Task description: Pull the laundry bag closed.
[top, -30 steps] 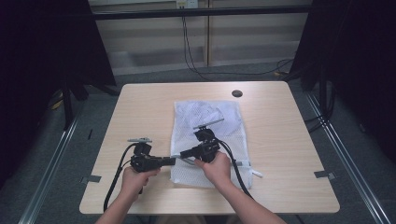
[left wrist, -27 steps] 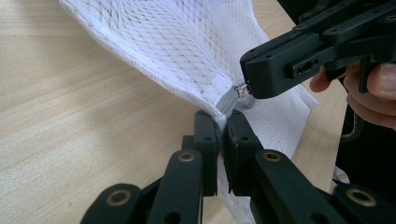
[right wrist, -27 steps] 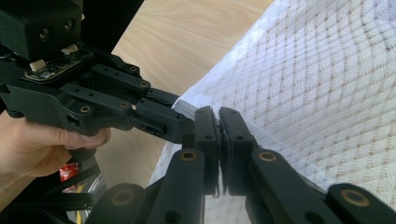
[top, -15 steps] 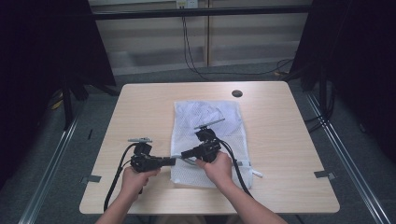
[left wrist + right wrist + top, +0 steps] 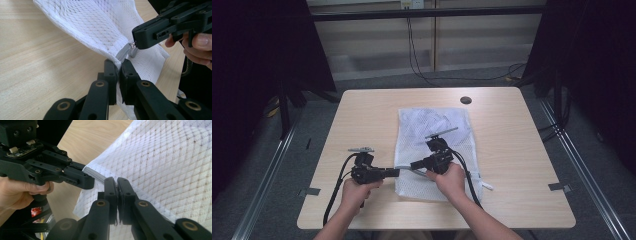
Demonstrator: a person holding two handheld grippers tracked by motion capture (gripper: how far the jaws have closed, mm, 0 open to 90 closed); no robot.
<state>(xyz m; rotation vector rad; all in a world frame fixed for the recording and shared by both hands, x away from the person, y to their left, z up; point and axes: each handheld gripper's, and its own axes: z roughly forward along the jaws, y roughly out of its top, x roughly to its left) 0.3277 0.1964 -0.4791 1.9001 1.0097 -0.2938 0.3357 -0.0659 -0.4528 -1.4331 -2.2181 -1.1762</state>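
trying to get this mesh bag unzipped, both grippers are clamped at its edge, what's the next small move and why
Probably draw the right gripper slowly along the zipper, away from the left gripper. It seems shut on the zipper pull, while the left pinches the bag edge beside it, anchoring the fabric.

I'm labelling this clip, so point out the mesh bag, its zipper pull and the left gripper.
mesh bag [image 5: 432, 122], high view, flat far part
zipper pull [image 5: 124, 52], left gripper view, grey tab
left gripper [image 5: 396, 172], high view, jaw tips
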